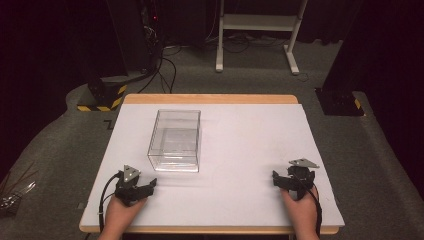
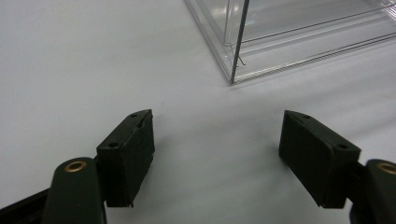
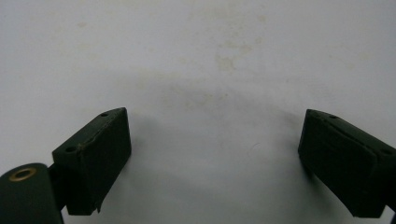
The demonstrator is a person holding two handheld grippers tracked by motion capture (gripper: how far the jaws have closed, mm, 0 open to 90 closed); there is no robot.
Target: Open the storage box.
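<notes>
A clear plastic box [image 1: 175,140] stands on the white table top [image 1: 240,145], left of centre, and nothing shows inside it. My left gripper [image 1: 141,184] rests low near the front left of the table, just in front of the box, jaws open and empty. In the left gripper view the box's near corner [image 2: 233,70] lies a short way beyond the open left gripper [image 2: 217,140]. My right gripper [image 1: 281,181] sits near the front right, also open with nothing between its jaws. The right gripper view has bare white table between the spread jaws of the right gripper [image 3: 215,140].
The table has a wooden edge [image 1: 210,99] at the back. Beyond it on the grey carpet are a white frame stand [image 1: 257,30], black equipment with cables [image 1: 150,55] and black bases with yellow-black tape [image 1: 102,97]. Faint stains [image 3: 226,60] mark the table surface.
</notes>
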